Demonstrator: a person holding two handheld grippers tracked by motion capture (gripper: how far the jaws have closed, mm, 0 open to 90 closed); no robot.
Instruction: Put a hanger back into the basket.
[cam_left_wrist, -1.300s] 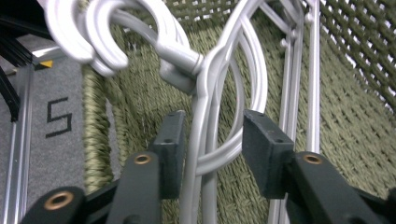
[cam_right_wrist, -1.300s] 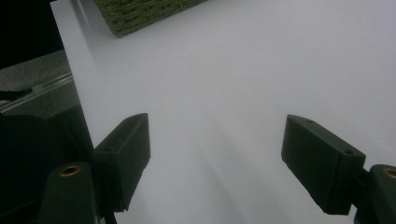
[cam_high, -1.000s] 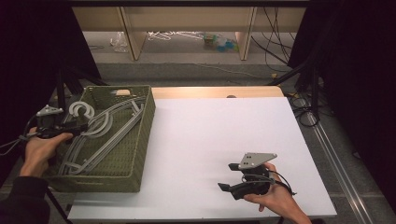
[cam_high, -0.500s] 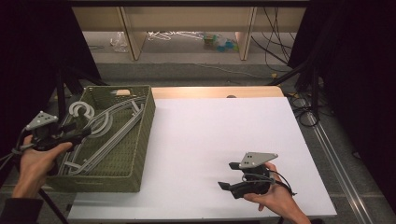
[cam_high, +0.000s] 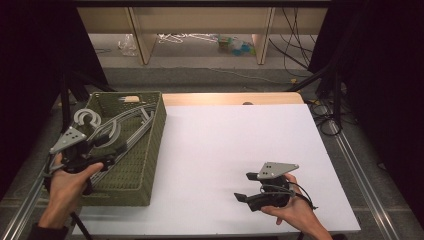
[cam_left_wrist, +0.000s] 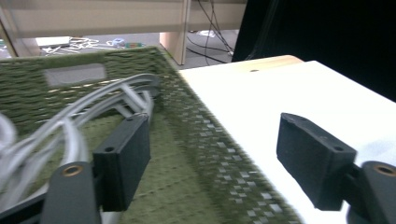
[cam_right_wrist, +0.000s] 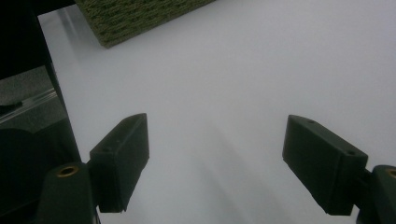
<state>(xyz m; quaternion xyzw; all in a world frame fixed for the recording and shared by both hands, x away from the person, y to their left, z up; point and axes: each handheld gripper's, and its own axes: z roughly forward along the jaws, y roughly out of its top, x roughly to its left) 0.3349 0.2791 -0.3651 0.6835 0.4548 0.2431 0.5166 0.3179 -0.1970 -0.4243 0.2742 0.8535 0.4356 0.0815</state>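
In the left gripper view, the left gripper (cam_left_wrist: 212, 163) is seen with its two blocky black jaws held wide apart, having just been opening, and nothing is clamped between them. One jaw hangs over the inside of the basket (cam_left_wrist: 210, 140), the other over the white table (cam_left_wrist: 299, 88), so the woven green rim runs between them. Grey plastic hangers (cam_left_wrist: 70, 126), thin and curved, are piled in the basket at the left of that frame. In the high view the same gripper (cam_high: 102, 159) is held at the lower left, over the basket's near end. The right gripper (cam_right_wrist: 217, 163) is shown with its matte jaws spread and empty above the smooth white sheet; in the high view it (cam_high: 248, 188) is rested at the lower right, well apart from the basket.
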